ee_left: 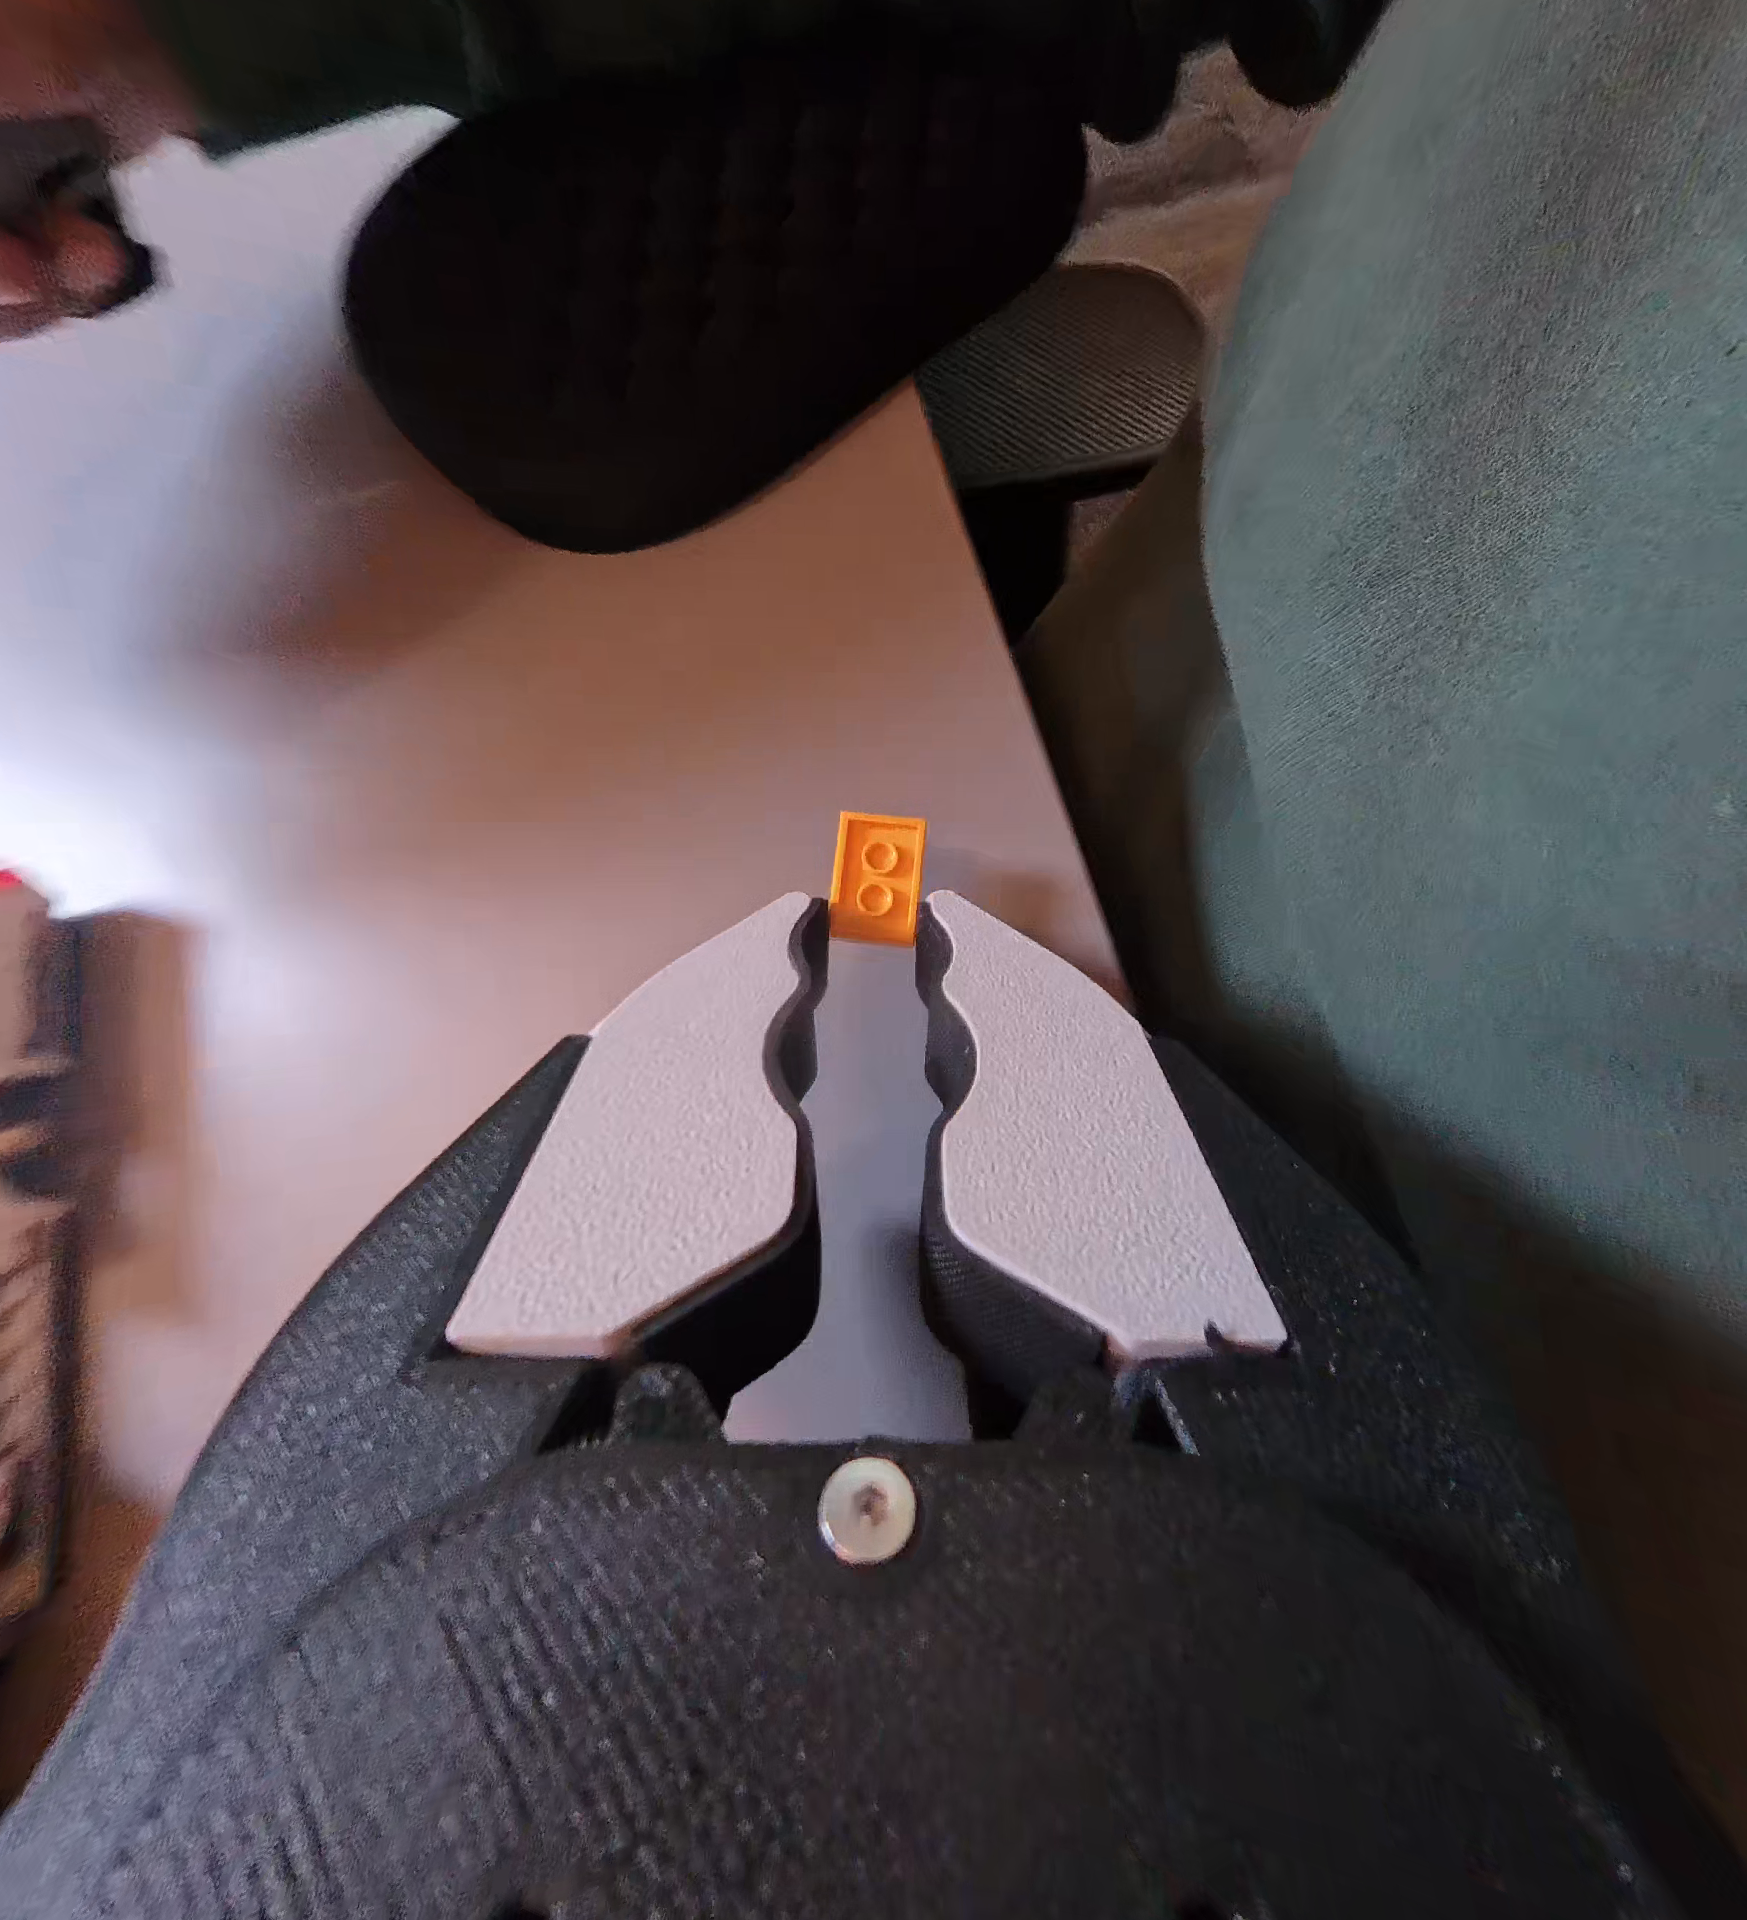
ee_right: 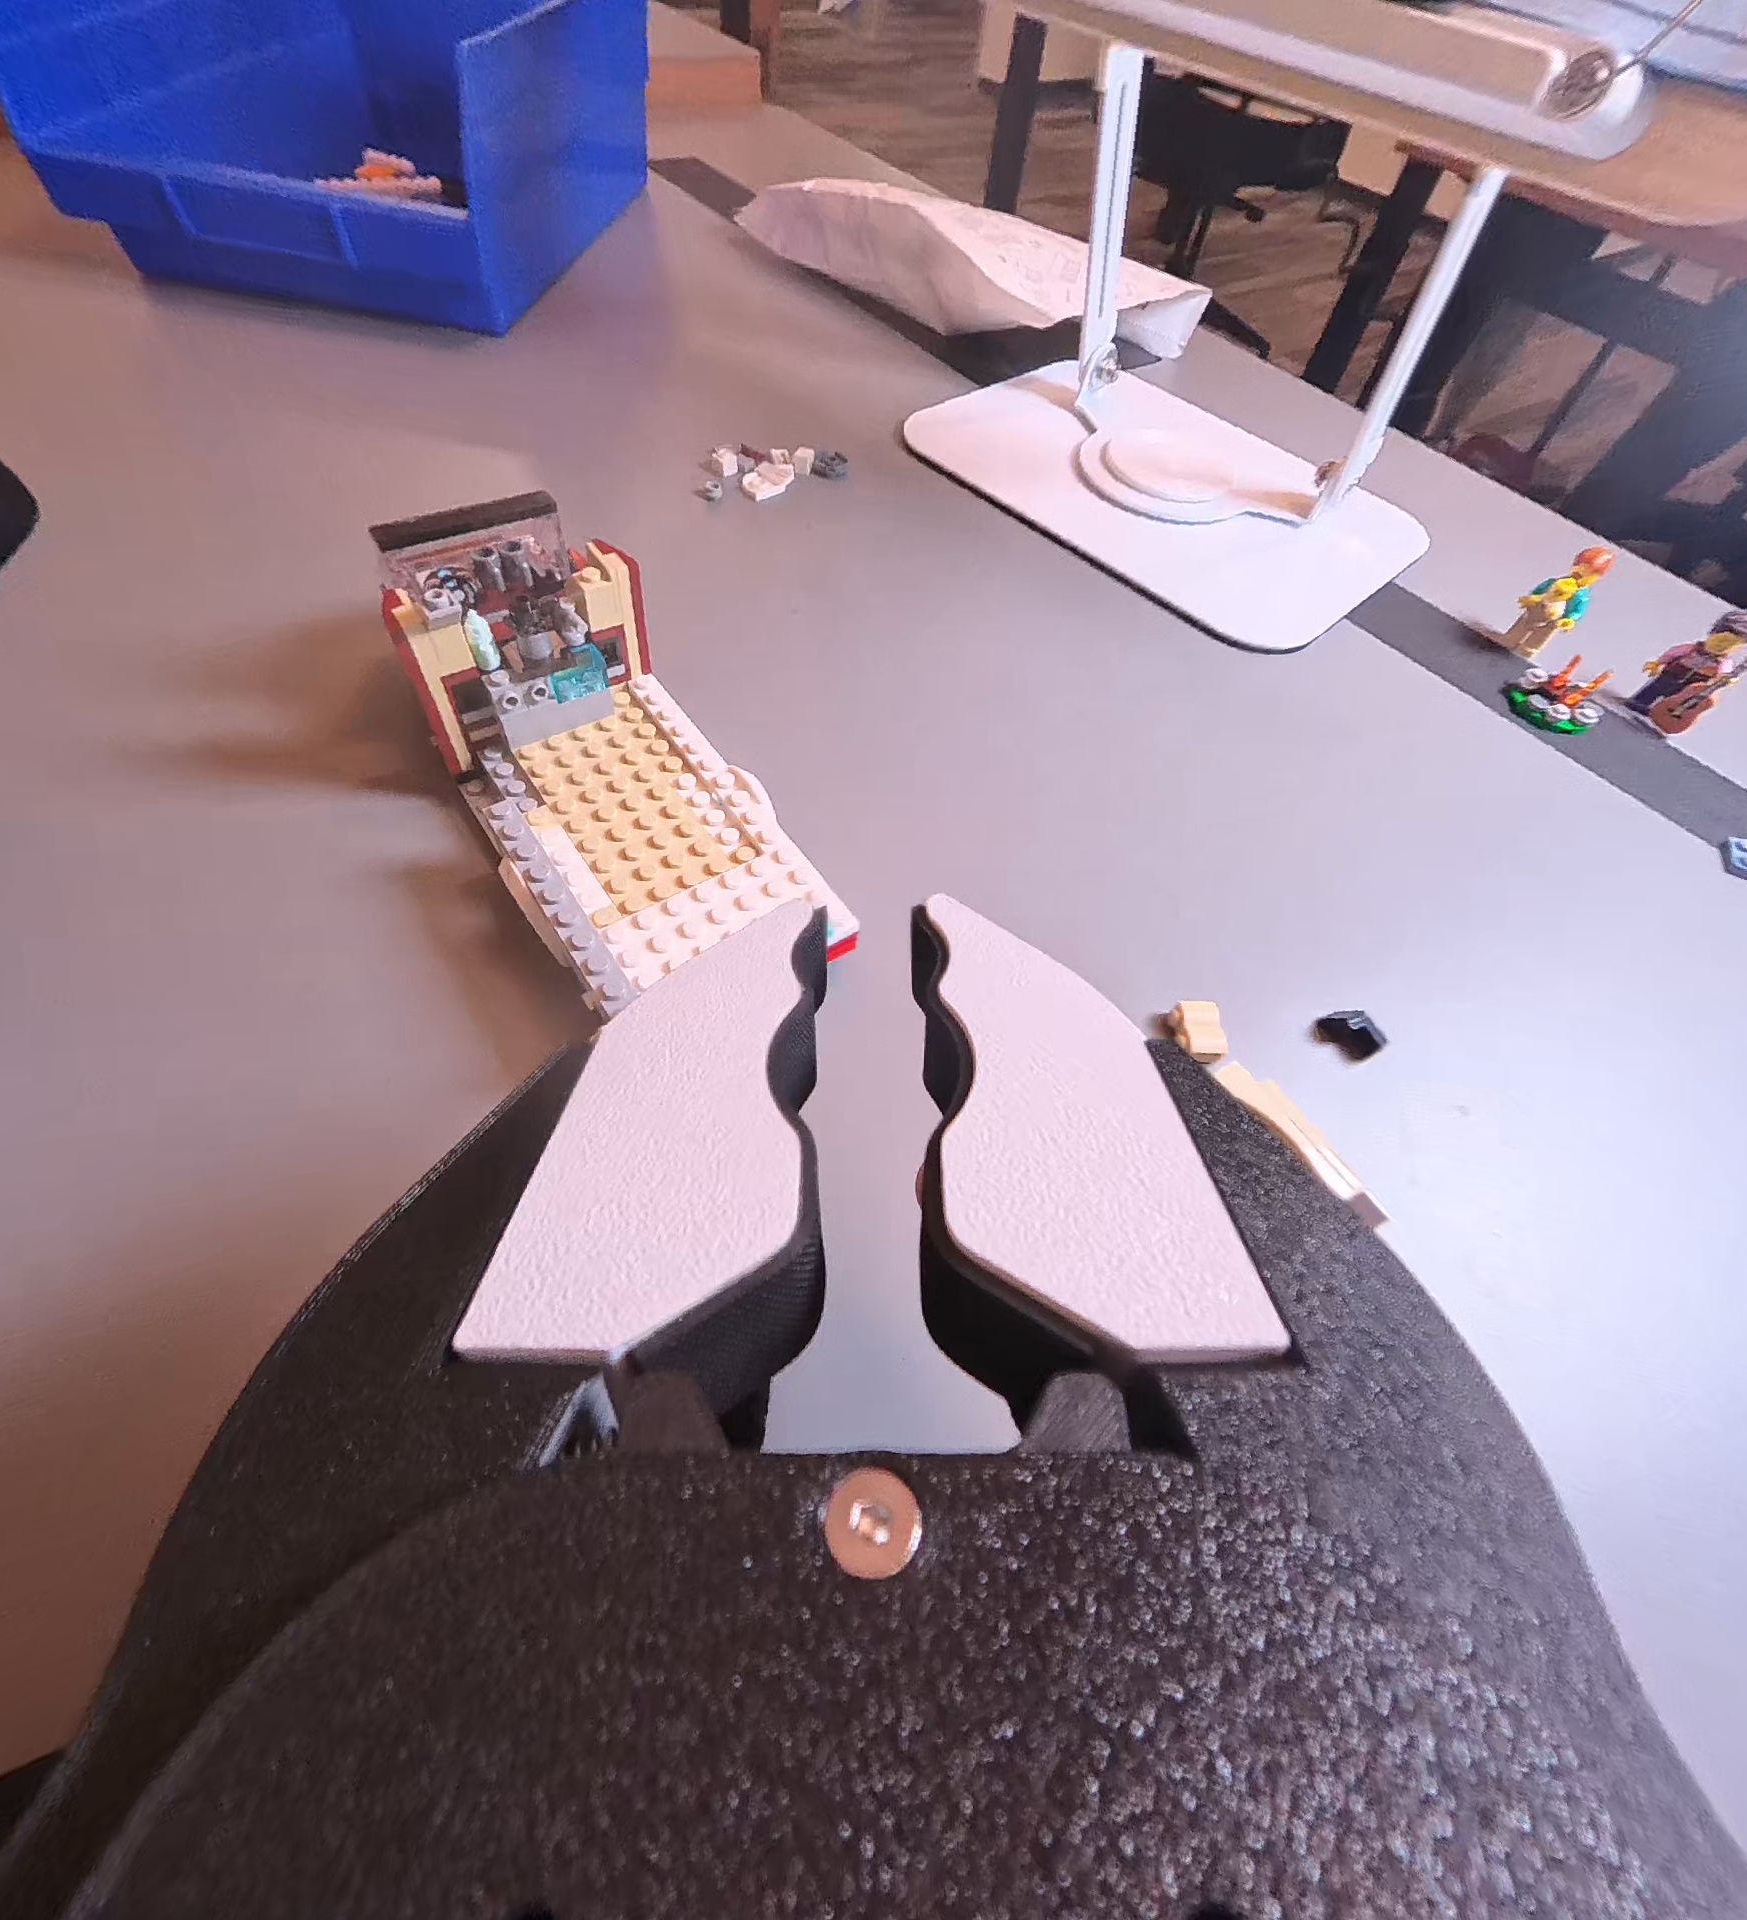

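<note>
- Your left gripper (ee_left: 872, 914) pinches a small orange brick plate (ee_left: 877, 878) by its near end, both fingertips pressed on its side edges. The plate stands clear of the grey table (ee_left: 557, 727), underside toward the camera, with two round sockets in a row.
- Its long axis runs along the fingers, pointing to 12 o'clock with a slight lean toward 1; the far half sticks out past the tips.
- Only the left wrist view shows this plate. That view also has a black rounded object (ee_left: 682, 312) at 12 o'clock, the table edge running off at 1 o'clock, and teal fabric (ee_left: 1523, 727) filling the 3 o'clock side. At 9 o'clock a toothed, blurred shape is too smeared to tell.
- Only the right wrist view shows the rest. Your right gripper (ee_right: 869, 935) is spread a little with nothing between the pads; bare table shows through the gap.
- Its left fingertip overlaps the near corner of a tan and white brick model (ee_right: 620, 810); you cannot tell whether it touches.
- At 3 o'clock, near the right finger, lie loose tan pieces (ee_right: 1196, 1029) and a black piece (ee_right: 1352, 1034).
- Farther out: small loose bits (ee_right: 770, 473) at 12 o'clock, a white lamp stand (ee_right: 1170, 520) at 1, two minifigures (ee_right: 1627, 644) at 2, a blue bin (ee_right: 308, 156) at 11.
- Beyond the table are other desks and a dark floor.
</note>
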`<state>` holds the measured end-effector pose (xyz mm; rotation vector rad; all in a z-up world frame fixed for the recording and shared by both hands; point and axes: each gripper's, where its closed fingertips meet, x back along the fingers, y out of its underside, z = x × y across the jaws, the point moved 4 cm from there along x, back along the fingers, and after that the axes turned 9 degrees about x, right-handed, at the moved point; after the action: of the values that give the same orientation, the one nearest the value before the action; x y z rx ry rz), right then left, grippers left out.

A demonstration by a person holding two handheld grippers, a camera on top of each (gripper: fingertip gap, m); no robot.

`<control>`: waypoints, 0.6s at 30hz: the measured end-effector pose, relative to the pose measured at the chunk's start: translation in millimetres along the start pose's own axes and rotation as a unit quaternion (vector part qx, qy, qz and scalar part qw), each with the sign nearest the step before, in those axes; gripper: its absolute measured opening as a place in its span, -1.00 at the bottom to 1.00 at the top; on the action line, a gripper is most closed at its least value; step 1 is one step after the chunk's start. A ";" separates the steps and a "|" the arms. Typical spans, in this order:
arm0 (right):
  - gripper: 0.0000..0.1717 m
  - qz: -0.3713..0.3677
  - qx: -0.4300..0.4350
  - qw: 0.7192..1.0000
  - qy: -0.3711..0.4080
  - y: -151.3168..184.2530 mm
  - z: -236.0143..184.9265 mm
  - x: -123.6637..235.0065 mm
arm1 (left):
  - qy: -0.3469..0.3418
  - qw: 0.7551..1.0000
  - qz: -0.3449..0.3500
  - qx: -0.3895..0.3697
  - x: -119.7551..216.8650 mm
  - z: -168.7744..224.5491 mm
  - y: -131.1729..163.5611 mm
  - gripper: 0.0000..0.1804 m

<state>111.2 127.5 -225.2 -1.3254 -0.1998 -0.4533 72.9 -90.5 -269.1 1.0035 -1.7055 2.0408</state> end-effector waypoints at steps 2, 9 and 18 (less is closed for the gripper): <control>-0.82 0.007 -0.005 1.000 0.014 -2.0 4.4 5.1 | -0.061 0.998 0.029 0.005 35.5 -24.1 -2.7 -0.82; -0.82 0.038 -0.009 0.998 0.040 -13.5 13.5 18.3 | -0.538 0.824 0.074 0.165 295.5 -141.8 80.2 -0.82; -0.82 0.024 0.000 0.999 0.039 -9.8 9.3 17.0 | -0.632 0.687 -0.067 0.353 383.4 -184.7 222.5 -0.46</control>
<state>123.3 131.3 -207.6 -1.3076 -0.1030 -0.4626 -398.2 -49.5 -185.2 3.2100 -0.9367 1.9161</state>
